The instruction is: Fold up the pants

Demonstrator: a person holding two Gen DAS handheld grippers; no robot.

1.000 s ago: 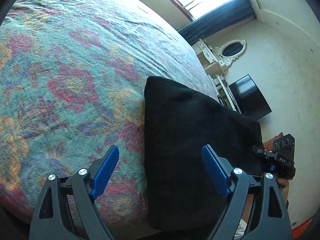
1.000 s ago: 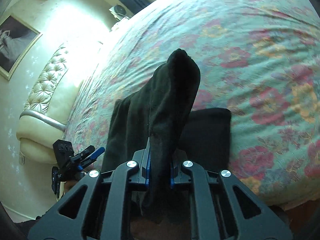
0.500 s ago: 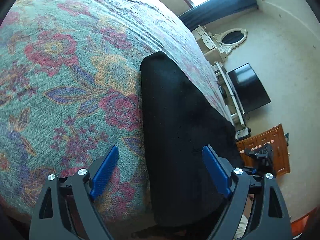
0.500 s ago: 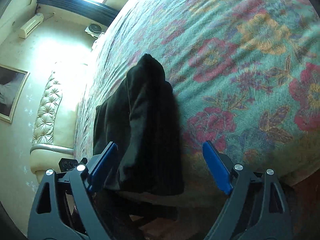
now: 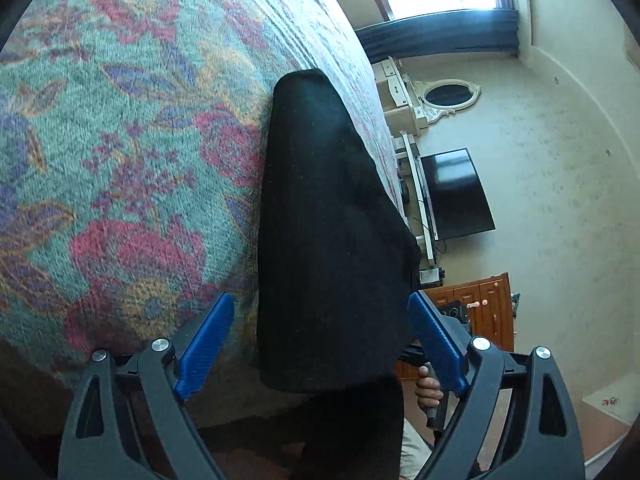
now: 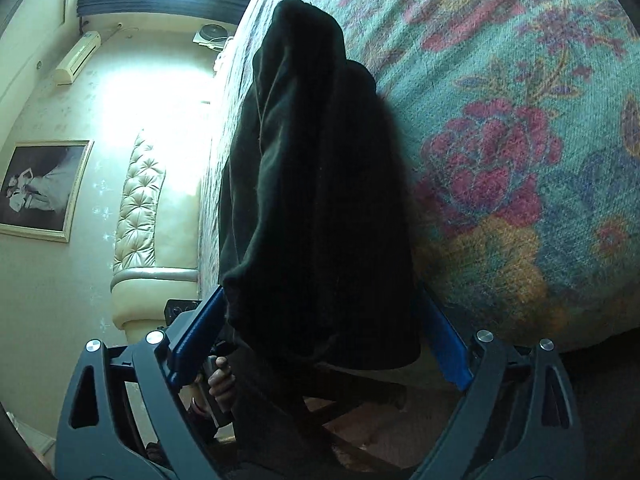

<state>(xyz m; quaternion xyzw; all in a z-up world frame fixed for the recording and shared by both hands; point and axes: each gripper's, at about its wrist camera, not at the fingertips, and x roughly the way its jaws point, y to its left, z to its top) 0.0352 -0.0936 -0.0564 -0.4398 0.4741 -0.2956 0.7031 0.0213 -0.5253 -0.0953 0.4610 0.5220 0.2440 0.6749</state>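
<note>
Since a second ago the right gripper point(image 6: 320, 344) has let go of the black pants point(image 5: 332, 232): then its blue pads were pinched on a raised fold of the cloth, and now its jaws have just been opening and stand wide, the dark bundle lying between them but with neither pad pressing on it. Both views have dropped lower toward the near edge of the bed point(image 5: 120, 140), whose floral spread fills most of each picture. The pants rest folded on that spread at the bed's near edge, a long dark stack with its lower end hanging over the side. The left gripper point(image 5: 320, 344) has its jaws wide as well, having just opened a little more, holding nothing, the pants' end between its fingers point(image 5: 204, 344) without touching them. A hand point(image 5: 430, 388) shows beside the right pad.
</note>
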